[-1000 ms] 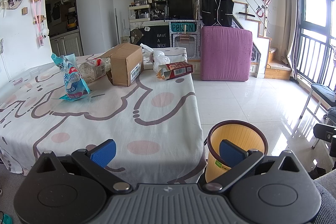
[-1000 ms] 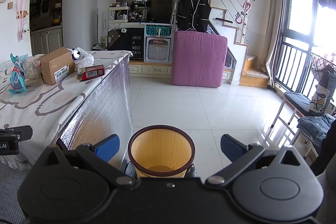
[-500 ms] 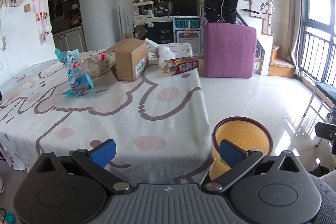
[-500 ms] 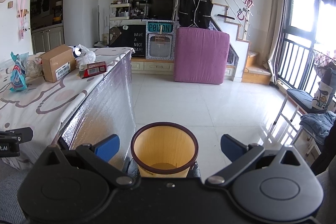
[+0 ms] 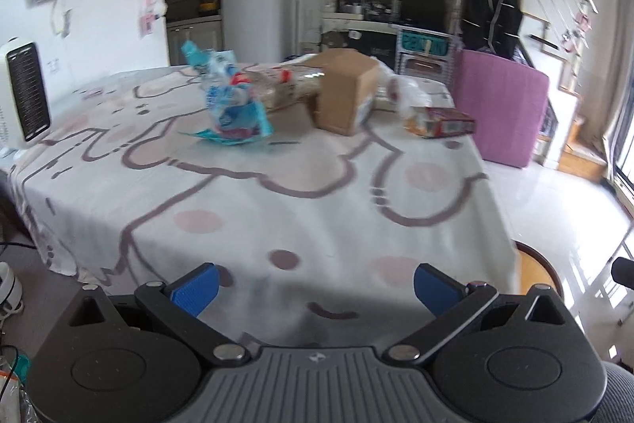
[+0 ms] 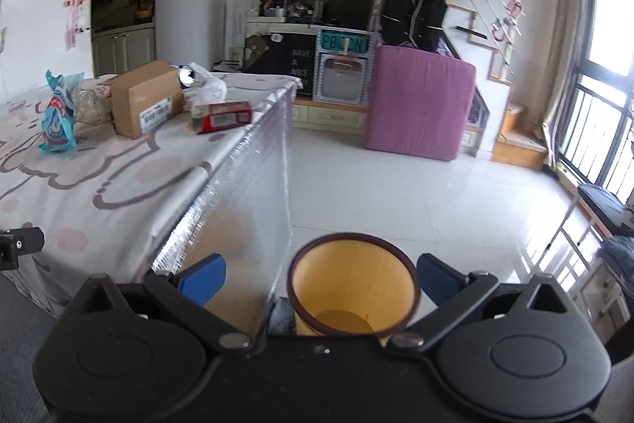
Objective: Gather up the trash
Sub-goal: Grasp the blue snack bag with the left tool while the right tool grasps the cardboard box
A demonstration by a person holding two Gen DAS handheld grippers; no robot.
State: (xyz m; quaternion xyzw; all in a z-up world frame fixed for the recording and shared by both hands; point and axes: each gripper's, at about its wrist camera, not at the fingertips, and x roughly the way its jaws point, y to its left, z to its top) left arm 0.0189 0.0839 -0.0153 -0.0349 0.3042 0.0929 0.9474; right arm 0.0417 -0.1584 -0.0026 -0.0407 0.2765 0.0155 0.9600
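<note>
Both my left tongs (image 5: 315,286) and right tongs (image 6: 321,278) gape wide and empty, the brown cardboard box (image 5: 345,90) and blue crinkled wrapper (image 5: 233,106) far ahead of the left, the round orange wastebasket (image 6: 352,284) just before the right.

The tablecloth (image 5: 277,185) is white with mauve cartoon outlines and pink dots; on it sit a brown cardboard box (image 5: 346,90), a blue-and-white bag (image 5: 233,106) and a red carton (image 5: 443,121). At lower centre of the right wrist view, the bin (image 6: 352,288) is yellow inside with a dark brown rim, and a purple cushion (image 6: 420,106) stands at centre right.
</note>
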